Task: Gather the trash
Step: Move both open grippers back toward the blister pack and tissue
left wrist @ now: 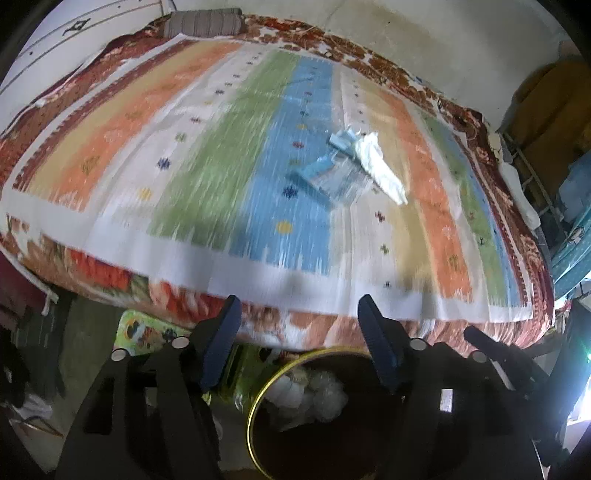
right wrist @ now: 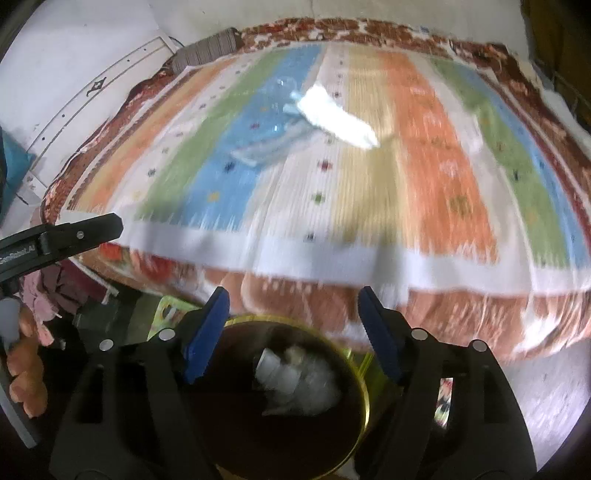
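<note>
While both grippers gape empty, trash (left wrist: 354, 166) lies well beyond the jaws.

A striped woven bedspread (left wrist: 207, 155) in orange, beige, white, green and blue bands covers the bed, dotted with small coloured motifs. Beneath it lies a red and white floral blanket (left wrist: 110, 273), showing along the near edge and the far border. A grey-brown striped bolster pillow (left wrist: 203, 23) rests at the far left corner, against the white panelled headboard (right wrist: 74, 74). A green printed mat (left wrist: 147, 328) lies on the floor below the bed's edge.
</note>
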A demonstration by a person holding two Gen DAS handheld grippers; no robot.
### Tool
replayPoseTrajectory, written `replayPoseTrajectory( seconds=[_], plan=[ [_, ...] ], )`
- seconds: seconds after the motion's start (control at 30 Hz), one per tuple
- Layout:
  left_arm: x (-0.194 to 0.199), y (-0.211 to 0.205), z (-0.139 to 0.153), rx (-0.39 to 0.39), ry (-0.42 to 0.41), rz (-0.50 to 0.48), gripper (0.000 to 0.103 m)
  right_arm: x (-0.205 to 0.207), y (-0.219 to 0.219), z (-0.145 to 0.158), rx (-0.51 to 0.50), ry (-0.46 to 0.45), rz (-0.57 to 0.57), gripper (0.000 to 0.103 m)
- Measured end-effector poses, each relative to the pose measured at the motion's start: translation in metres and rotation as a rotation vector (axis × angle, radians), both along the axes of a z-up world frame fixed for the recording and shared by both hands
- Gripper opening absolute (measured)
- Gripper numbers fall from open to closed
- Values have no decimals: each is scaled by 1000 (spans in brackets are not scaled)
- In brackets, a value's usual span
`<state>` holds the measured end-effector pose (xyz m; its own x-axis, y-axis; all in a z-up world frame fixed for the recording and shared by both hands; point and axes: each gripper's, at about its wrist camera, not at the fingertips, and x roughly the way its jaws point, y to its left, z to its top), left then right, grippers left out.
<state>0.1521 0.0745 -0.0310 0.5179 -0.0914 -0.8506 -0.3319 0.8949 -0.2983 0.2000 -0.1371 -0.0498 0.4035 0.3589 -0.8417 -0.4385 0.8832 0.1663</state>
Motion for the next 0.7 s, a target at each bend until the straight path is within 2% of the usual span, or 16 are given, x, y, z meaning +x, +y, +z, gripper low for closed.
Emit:
replayPoseTrajectory(
  seconds=[0.03,0.1,0.13,0.23,0.33,0.5,0.7],
  plan=[
    [3,2,3,-1,-11,0,75,7,1,4,-3,-18,3,74],
    [10,4,9,-4,-38,-1,95,16,1,8,1,-37,1,79],
    [14,6,13,0,-59,2,97,22,1,11,5,-51,-1,83],
    [27,10,20,41,-82,3,97,37,2,17,9,-89,-2,91],
    [44,18,21,40,-93,16,97,48,4,22,16,-119,0,94],
    [69,31,17,9,-108,30,97,66,14,22,-4,-162,32,94],
    [100,36,9,-27,-145,-10,97,94,25,13,-45,-191,62,94]
  ],
)
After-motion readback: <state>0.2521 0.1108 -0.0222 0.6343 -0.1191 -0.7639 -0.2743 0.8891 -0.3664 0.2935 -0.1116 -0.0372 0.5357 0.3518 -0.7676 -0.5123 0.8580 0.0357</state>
